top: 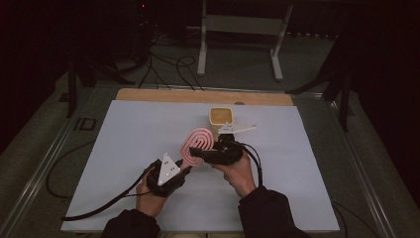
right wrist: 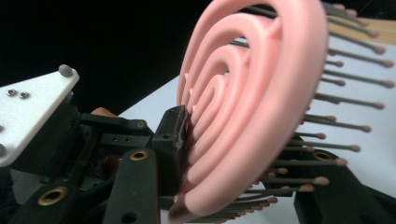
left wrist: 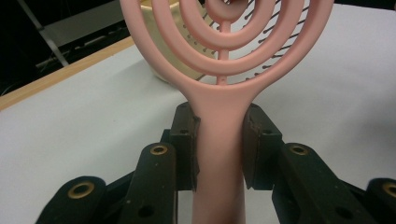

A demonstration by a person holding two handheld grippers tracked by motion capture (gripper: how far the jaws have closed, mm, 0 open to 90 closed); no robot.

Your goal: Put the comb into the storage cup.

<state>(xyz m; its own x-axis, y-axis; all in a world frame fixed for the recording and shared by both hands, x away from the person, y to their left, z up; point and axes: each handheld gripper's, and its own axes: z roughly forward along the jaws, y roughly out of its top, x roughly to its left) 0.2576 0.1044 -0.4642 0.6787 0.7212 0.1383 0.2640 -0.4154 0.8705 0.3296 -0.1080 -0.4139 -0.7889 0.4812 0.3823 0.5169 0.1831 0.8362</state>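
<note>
While both grippers clamp it, the pink hairbrush point(left wrist: 219, 140) shows concentric rings and bristles.

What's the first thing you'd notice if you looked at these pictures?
A pink hairbrush with looping rings, held up over the middle of the white table. The left claw is shut on its handle, and the right claw clamps its head, one pad on the rings, the other among the bristles. Just behind sits a small tan container.
</note>
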